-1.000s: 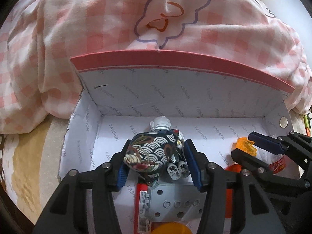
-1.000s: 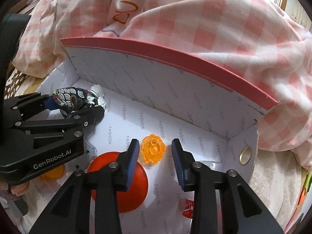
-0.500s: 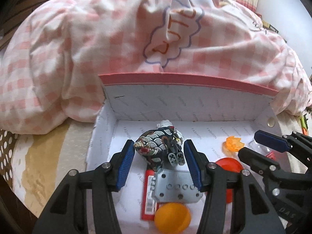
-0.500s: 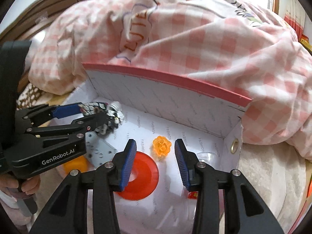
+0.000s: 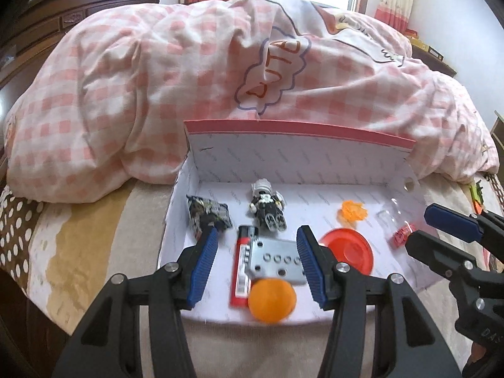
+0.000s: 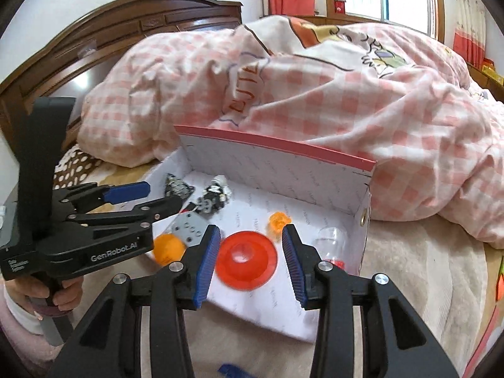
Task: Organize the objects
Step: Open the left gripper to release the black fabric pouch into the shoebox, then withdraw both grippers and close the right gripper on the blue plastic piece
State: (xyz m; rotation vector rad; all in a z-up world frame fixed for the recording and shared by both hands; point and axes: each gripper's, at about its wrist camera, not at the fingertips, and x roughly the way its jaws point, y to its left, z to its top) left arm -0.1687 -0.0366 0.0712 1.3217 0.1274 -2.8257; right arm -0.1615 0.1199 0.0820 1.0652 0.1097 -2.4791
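Reading "GenRobot.AI", the left gripper (image 6: 138, 200) hangs open-jawed

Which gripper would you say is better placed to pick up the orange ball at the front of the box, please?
Probably the left gripper. Its open jaws line up with the orange ball near the front of the box. The right gripper is open over the red disc, with the ball off to its left.

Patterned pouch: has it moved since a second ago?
Yes. The patterned pouch left the open left gripper and now lies by the box's left wall.
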